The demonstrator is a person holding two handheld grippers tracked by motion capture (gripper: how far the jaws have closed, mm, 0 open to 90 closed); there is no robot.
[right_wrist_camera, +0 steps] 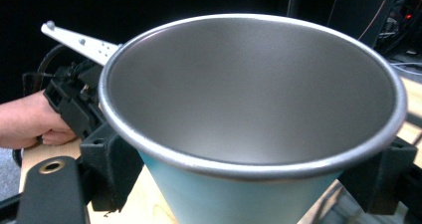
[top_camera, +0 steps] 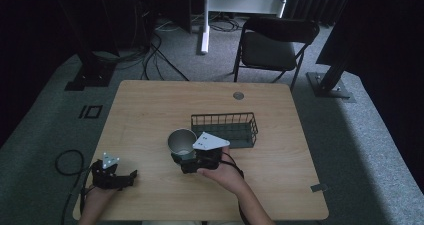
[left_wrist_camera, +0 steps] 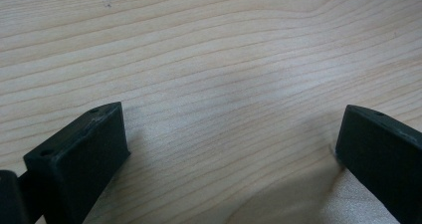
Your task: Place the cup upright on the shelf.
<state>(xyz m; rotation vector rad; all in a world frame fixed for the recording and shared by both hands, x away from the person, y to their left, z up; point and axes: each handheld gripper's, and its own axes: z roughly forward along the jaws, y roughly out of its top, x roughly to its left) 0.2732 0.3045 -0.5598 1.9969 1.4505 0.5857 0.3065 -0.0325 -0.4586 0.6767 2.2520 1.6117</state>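
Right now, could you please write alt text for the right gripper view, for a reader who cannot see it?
A metal cup with a pale blue outside sits upright between the right gripper's two black jaws, its empty inside facing the camera. Behind it, at left, a hand holds the other gripper on the wooden table.

A: What colours on the tapered metal cup (right_wrist_camera: 249, 114)?

B: Dull silver-grey inside with a bright silver rim, pale turquoise on the outer wall.

A: And around it?

B: The pale wooden table (top_camera: 150, 115) has light beige grain in wavy streaks. The rectangular wire basket (top_camera: 225, 130) is dark grey. The right gripper (top_camera: 192, 160) is black with a white three-cornered plate; the left gripper (top_camera: 131, 177) is black too.
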